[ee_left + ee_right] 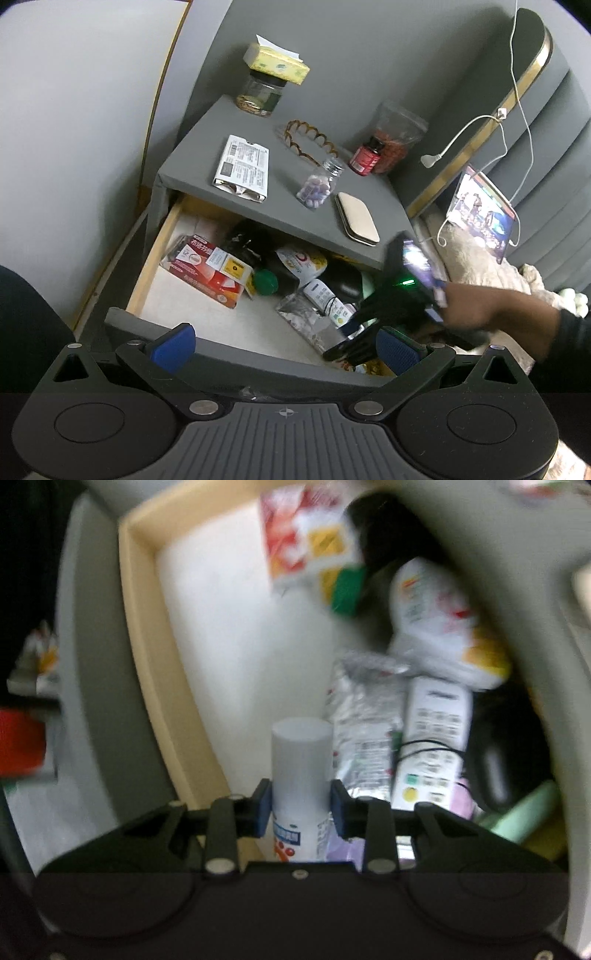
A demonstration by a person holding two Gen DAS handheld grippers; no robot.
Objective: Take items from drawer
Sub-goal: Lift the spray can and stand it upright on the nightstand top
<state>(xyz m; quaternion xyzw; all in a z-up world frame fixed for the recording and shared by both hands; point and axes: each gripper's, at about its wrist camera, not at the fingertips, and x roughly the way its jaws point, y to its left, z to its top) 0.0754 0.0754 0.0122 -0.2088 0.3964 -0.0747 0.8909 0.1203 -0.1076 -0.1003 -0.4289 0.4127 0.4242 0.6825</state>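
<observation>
My right gripper [301,808] clamped on white spray can [300,771], over open drawer [147,635], foil packet [364,734] just beside, remote [430,746], green-capped bottle [349,590], view blurred

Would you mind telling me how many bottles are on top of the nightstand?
2: a clear pill bottle lying near the middle of the nightstand, and a red bottle by the back right bag. Others may be hidden.
</observation>
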